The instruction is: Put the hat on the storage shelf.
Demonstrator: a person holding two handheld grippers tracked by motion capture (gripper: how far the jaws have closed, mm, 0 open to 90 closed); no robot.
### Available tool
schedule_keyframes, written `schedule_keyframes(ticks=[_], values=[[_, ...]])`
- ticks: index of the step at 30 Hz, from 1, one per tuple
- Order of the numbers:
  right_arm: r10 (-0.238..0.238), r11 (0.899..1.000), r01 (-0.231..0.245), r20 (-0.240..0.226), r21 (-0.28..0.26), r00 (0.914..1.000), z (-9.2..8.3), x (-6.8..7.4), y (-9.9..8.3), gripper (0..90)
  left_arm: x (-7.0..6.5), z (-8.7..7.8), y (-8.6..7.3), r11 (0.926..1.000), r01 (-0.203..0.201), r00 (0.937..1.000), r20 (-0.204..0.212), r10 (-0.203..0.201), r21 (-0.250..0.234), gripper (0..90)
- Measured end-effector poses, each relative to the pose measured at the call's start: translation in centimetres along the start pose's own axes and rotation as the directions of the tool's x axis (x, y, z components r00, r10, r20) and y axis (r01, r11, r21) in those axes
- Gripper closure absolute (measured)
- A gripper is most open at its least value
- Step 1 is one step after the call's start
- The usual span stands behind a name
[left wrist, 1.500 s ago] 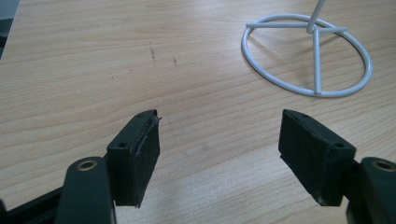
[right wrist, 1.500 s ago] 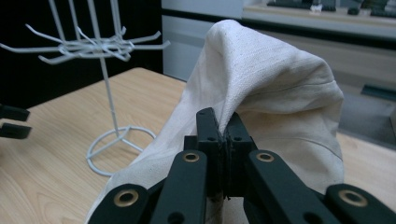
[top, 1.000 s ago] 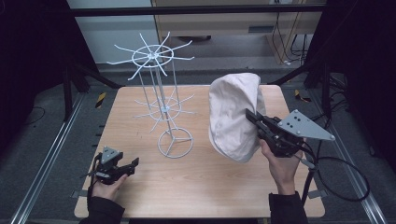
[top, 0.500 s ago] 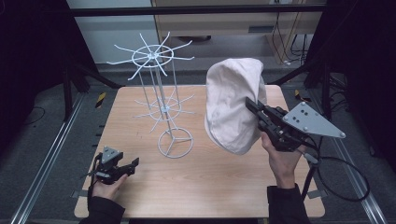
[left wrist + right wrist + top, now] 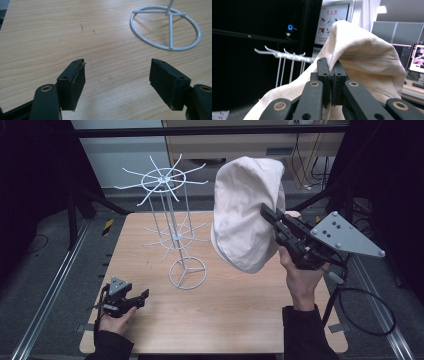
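Observation:
A cream cloth hat (image 5: 246,215) hangs in the air right of the white wire stand (image 5: 170,222), lifted well above the table. My right gripper (image 5: 265,213) is shut on its fabric; in the right gripper view the two jaws pinch a fold of the hat (image 5: 362,55), and the stand's upper hooks (image 5: 284,55) show to the left beyond it. My left gripper (image 5: 142,295) rests low at the table's front left, open with nothing between its pads (image 5: 76,80). The stand's ring base (image 5: 166,27) lies ahead of it to the right.
The wooden table (image 5: 235,320) ends in metal rails on both sides. A black cable (image 5: 367,310) loops off the table's right edge. Dark frame posts stand at the back corners.
My right gripper has raised the hat higher and a little toward the stand's top. The left gripper has stayed put.

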State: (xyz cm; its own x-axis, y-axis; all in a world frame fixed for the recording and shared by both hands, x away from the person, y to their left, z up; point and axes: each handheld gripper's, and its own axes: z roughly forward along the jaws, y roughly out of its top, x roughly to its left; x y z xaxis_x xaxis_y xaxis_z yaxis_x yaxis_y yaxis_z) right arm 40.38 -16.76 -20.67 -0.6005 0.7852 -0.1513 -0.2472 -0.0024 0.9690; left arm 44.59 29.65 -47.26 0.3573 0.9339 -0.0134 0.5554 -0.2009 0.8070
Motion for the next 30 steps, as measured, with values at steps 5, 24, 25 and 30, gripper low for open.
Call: schedule_keyframes(ticks=[5,24,25,30], values=[[-0.008,1.0,0.008,-0.018,-0.026,0.9998,0.8,0.5,1.1,88.4,0.0,0.0,0.0,1.0,0.002,1.0,0.001,-0.002,-0.003,28.4],[-0.004,0.999,0.009,-0.121,0.039,0.9926,4.9,2.4,-0.4,88.4,0.0,0.0,0.0,1.0,-0.004,1.0,0.002,0.004,-0.001,28.4],[0.01,0.998,-0.002,-0.13,0.056,0.9915,5.1,2.4,-1.2,88.4,0.0,0.0,0.0,1.0,-0.001,1.0,0.003,0.001,-0.002,28.4],[0.042,0.996,-0.029,-0.145,0.085,0.9885,5.2,2.2,-2.7,88.3,0.0,0.0,0.0,1.0,-0.005,1.0,0.001,0.005,0.0,28.4]])
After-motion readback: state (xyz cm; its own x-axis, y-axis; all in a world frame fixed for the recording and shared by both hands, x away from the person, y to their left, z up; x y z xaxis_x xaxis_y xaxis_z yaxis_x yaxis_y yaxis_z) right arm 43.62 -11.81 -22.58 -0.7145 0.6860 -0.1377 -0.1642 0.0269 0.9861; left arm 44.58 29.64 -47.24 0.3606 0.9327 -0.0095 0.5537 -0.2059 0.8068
